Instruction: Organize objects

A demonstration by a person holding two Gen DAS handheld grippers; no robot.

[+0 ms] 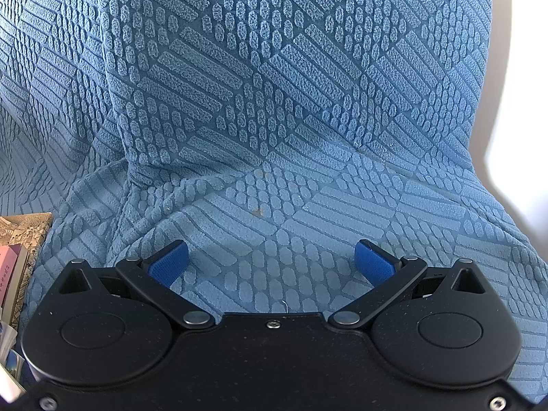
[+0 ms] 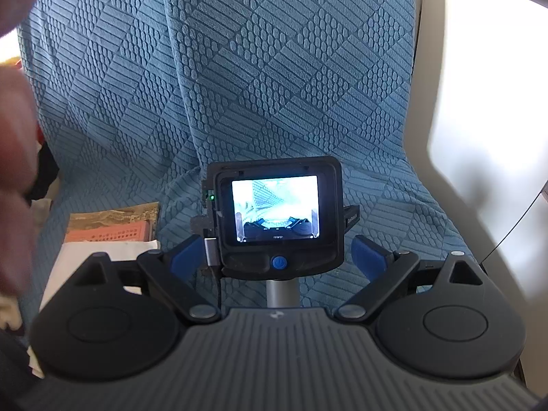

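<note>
Left gripper: blue pads spread wide, nothing between them, pointed at bare textured blue cover. Right gripper: likewise splayed wide, gripping nothing; between the fingers, but on its own post, the back of a small camera unit with a lit screen.

Task's things: a stack of books with white papers just beside, lying on the seat well left of both claws; at the lower left edge in the left view.

Risks, judged: snagging a pad in the loose, folded cover; sliding the top book off the soft seat; crumpling the papers.

Blurred fingers, probably, at the right view's left edge. White wall at right, brightly lit.
</note>
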